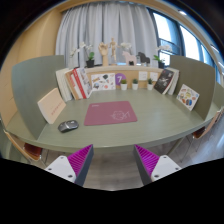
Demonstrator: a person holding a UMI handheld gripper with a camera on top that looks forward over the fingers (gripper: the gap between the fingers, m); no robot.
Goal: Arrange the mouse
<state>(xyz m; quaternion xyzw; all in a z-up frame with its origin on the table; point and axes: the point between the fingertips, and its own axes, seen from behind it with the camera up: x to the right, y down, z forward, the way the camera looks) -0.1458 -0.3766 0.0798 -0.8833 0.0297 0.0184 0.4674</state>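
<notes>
1. Desk (pixel 150 125) is the biggest thing here: one curved green top with low green dividers around it, which I judge are there to screen off a single work spot.
2. Window and grey curtain fill the back, and one row of small plants stands on the ledge beneath.
3. Books (pixel 72 82) stand upright at the back left, about three of them, probably leaned on the divider to stay up; a few picture cards are propped farther along, too small to count surely.
4. Mat (pixel 110 112), one, dark pink, lies flat mid-desk, likely the spot meant for the mouse.
5. Pads (pixel 72 162) are two, magenta; my gripper (pixel 112 162) hangs back from the desk edge with its fingers spread wide, gripping nothing.
6. Mouse (pixel 68 126), one, dark, sits on the bare desk just left of the mat, off it, well ahead of my fingers. I judge the arranging is not yet begun.
</notes>
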